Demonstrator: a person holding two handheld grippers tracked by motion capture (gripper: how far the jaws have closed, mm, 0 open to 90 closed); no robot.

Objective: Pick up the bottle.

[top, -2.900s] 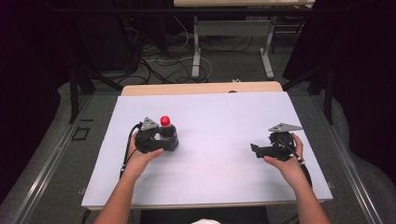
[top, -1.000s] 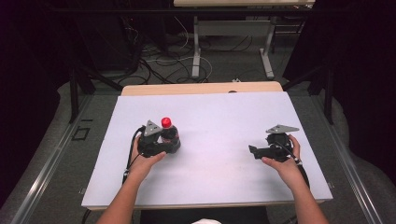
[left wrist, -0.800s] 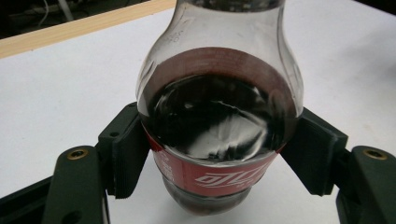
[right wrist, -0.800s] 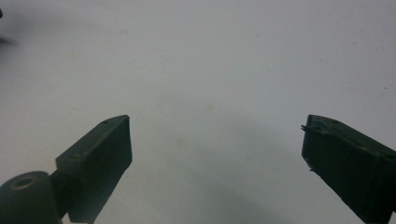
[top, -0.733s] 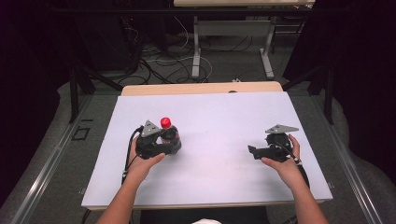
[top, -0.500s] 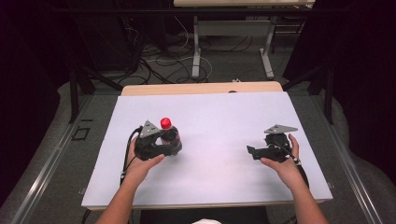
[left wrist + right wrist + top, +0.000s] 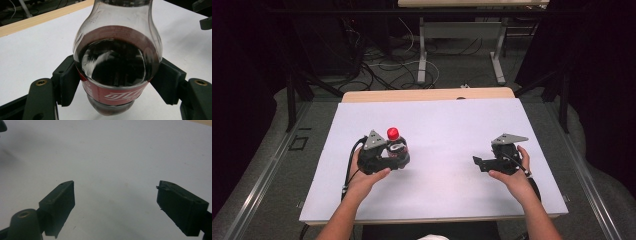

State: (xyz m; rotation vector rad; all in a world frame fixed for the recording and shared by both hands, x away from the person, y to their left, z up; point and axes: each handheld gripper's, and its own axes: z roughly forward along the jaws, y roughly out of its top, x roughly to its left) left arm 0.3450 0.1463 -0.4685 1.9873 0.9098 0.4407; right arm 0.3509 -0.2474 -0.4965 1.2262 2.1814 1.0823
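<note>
A small cola bottle [image 7: 396, 148] with a red cap [image 7: 393, 133] stands upright on the white table [image 7: 442, 125], left of centre. My left gripper [image 7: 399, 159] is shut on it. In the left gripper view both black jaws press the sides of the bottle [image 7: 117, 60] at its red label [image 7: 112, 95], and dark cola fills the lower body. My right gripper [image 7: 477, 163] rests low over the table's right side and points left toward the bottle. Its jaws stand wide apart with only bare table between them, as the right gripper [image 7: 116, 203] view shows.
A strip of wooden tabletop [image 7: 427, 94] runs along the far edge of the white sheet. Beyond it are loose cables [image 7: 382, 65] on the floor and the legs of another desk [image 7: 422, 55]. Dark curtains close in both sides.
The left gripper has drifted slightly right and toward the person, taking the bottle with it. The right gripper has edged a little left. Both grips are unchanged.
</note>
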